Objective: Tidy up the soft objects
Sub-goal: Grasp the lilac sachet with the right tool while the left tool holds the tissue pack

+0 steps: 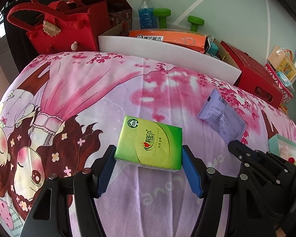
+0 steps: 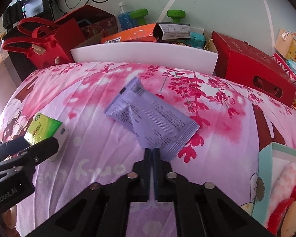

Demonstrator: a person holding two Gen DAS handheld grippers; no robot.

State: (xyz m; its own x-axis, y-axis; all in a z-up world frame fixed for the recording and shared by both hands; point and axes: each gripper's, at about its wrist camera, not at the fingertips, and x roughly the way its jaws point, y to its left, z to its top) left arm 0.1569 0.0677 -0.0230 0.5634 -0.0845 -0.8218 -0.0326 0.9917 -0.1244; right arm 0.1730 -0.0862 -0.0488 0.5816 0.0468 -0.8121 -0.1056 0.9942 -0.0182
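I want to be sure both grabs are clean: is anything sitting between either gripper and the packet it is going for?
Nothing visible. The left gripper has its fingers on either side of the green tissue pack, with nothing between. The right gripper is shut on the corner of the purple packet, lying on the bedsheet.

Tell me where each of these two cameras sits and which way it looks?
Left wrist: rides the left tool, looking forward at the green tissue pack between its blue fingers; the right tool shows too.
Right wrist: rides the right tool, shut on the purple sachet; the left tool shows at left.
Shared: pink bedspread, both packs, white box.
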